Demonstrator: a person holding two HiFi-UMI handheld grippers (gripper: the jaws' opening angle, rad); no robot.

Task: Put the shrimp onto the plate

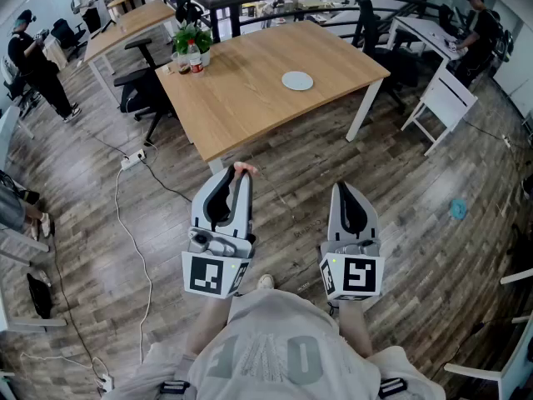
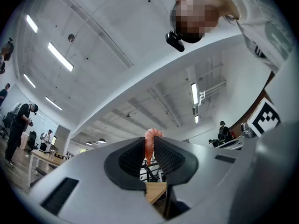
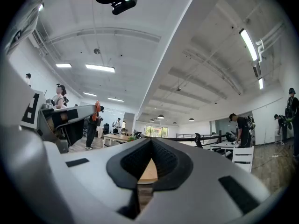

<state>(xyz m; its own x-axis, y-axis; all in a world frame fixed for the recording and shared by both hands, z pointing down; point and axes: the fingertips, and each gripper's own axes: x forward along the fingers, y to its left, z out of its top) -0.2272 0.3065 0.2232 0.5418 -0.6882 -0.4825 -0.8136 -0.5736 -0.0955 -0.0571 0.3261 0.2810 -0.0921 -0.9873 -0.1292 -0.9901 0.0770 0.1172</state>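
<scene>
A pink shrimp (image 1: pixel 244 170) (image 2: pixel 149 143) is pinched between the tips of my left gripper (image 1: pixel 241 176) (image 2: pixel 150 149), which is shut on it and held over the floor short of the table. A small white plate (image 1: pixel 297 80) lies on the wooden table (image 1: pixel 250 90), far ahead and to the right of the shrimp. My right gripper (image 1: pixel 343 188) (image 3: pixel 151 146) is shut with nothing in it, beside the left one above the floor. The shrimp (image 3: pixel 96 110) also shows at the left in the right gripper view.
A potted plant (image 1: pixel 192 40), a bottle (image 1: pixel 195 58) and a cup stand on the table's far left corner. Office chairs (image 1: pixel 143 86) stand left of the table, a white chair (image 1: pixel 444 102) to the right. A cable and power strip (image 1: pixel 133 159) lie on the floor. Several people stand around.
</scene>
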